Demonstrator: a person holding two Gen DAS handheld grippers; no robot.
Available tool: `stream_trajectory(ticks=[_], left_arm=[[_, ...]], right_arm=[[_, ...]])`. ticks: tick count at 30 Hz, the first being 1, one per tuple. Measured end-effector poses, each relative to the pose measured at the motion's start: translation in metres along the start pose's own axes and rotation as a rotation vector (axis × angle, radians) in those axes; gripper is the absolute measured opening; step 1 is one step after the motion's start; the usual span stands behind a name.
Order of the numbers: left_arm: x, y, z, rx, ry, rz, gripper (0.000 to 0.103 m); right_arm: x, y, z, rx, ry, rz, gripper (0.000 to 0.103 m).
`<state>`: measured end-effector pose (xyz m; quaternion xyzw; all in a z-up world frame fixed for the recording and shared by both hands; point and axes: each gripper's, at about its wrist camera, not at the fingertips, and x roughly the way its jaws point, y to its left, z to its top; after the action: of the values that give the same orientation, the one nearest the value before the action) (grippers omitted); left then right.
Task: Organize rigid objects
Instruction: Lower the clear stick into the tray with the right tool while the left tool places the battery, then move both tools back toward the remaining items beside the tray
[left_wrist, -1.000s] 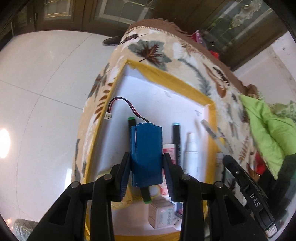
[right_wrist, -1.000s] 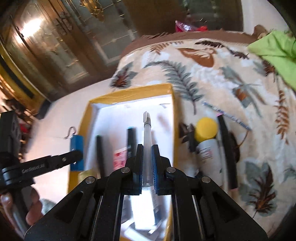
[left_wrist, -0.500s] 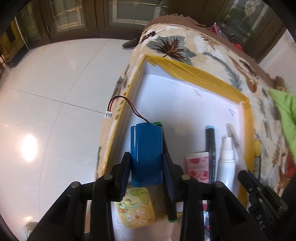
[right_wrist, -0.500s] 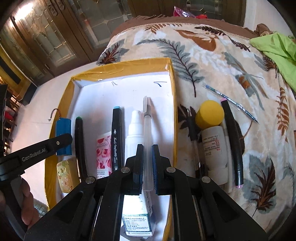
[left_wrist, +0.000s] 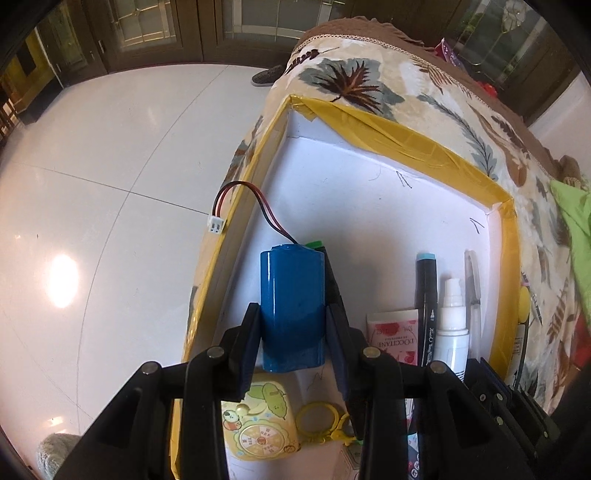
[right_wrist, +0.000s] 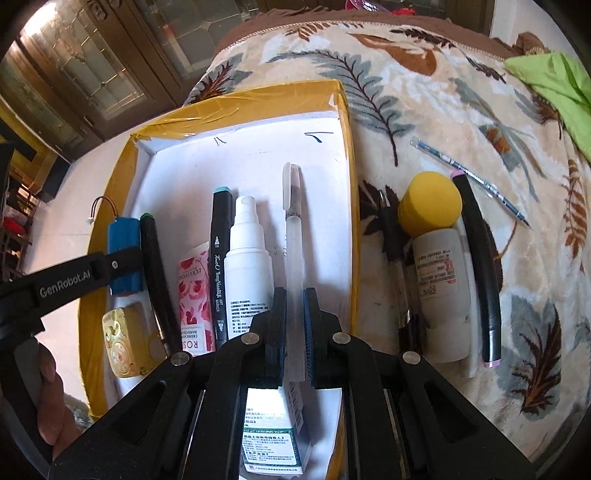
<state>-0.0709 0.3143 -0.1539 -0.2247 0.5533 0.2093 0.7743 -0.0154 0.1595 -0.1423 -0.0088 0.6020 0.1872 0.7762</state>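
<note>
My left gripper (left_wrist: 292, 334) is shut on a blue battery pack (left_wrist: 291, 295) with a red-and-black lead and a white plug (left_wrist: 215, 224). It hangs over the left side of the white box with a yellow taped rim (left_wrist: 406, 138), beside a green-capped black marker. In the right wrist view the same battery pack (right_wrist: 123, 240) shows behind a left finger (right_wrist: 92, 273). My right gripper (right_wrist: 294, 321) is shut on a frosted white pen (right_wrist: 293, 229), low over the box's floor (right_wrist: 325, 192), just right of a white spray bottle (right_wrist: 247, 258). Whether the pen touches the floor I cannot tell.
The box also holds a teal-capped marker (right_wrist: 220, 258), a pink hand-cream tube (right_wrist: 194, 295), a yellow tin (right_wrist: 123, 339), a yellow key ring (left_wrist: 319, 419) and a small carton (right_wrist: 271, 432). On the leaf blanket right of it lie a yellow-capped bottle (right_wrist: 439, 273), a pink-ended marker (right_wrist: 480, 273) and pens. The floor drops off left of the box.
Both grippers have sunk toward the box and tipped further down. The battery pack came in over the box's left side, and the pen came down beside the spray bottle.
</note>
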Motion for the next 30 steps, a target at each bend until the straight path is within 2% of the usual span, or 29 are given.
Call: stream_trajectory(ticks=[6,9,11,14,15,17,19,22,24,26,30], left_arm=[[0.005,0.001,-0.003,-0.002,0.037,0.018,0.038],[0.001,0.003,-0.005,-0.009,0.034,0.001,0.039],[-0.007,0.005,-0.006,-0.016,0.012,-0.016,0.047],[-0.022,0.005,-0.010,-0.023,-0.029,-0.052,0.054],[-0.027,0.003,-0.012,-0.023,-0.041,-0.067,0.055],[-0.037,-0.002,-0.016,-0.012,-0.068,-0.102,0.055],[-0.050,-0.010,-0.023,0.009,-0.111,-0.128,0.055],[-0.074,-0.024,-0.040,0.019,-0.187,-0.198,0.055],[-0.083,-0.036,-0.051,0.033,-0.209,-0.249,0.055],[-0.086,-0.049,-0.057,0.060,-0.209,-0.290,0.055],[-0.082,-0.071,-0.068,0.135,-0.171,-0.349,0.055]], right_arm=[[0.001,-0.004,0.002,0.021,0.019,0.032,0.009],[0.003,-0.004,0.003,0.008,0.051,0.039,0.009],[-0.001,-0.005,0.006,0.002,0.056,0.052,0.009],[-0.021,-0.014,0.014,0.010,0.007,0.089,0.011],[-0.030,-0.019,0.017,0.017,-0.010,0.108,0.014],[-0.049,-0.029,0.020,0.019,-0.039,0.157,0.038],[-0.072,-0.044,0.024,0.017,-0.084,0.191,0.042],[-0.106,-0.075,0.028,0.033,-0.149,0.217,0.042],[-0.122,-0.100,0.028,0.053,-0.186,0.196,0.046],[-0.124,-0.128,0.028,0.104,-0.199,0.151,0.046],[-0.108,-0.180,0.028,0.252,-0.149,0.094,0.046]])
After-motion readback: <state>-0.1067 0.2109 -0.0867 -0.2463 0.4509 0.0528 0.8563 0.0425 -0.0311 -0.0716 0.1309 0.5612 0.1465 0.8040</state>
